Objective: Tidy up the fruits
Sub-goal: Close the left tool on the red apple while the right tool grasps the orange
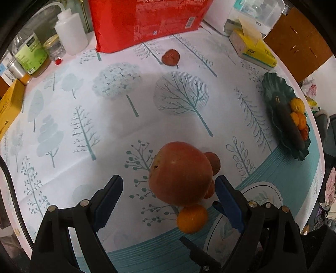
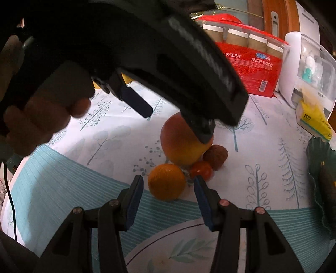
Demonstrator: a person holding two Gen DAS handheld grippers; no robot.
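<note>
Left wrist: gripper open, straddling apple at 6 o'clock.
Apple: firm, smooth; grip the sides.
Right gripper: open around orange.

Your cloth is white, printed with pale grey-blue trees, and banded in striped teal near the apple. That apple is red, shading to yellow underneath. Beside it you have a bright orange, a small red fruit and a brown wrinkled one. Right of the apple, the dish is dark green with yellow-orange fruit. Beyond it stands a red pack. Both grippers show black arms with blue pads.
</note>
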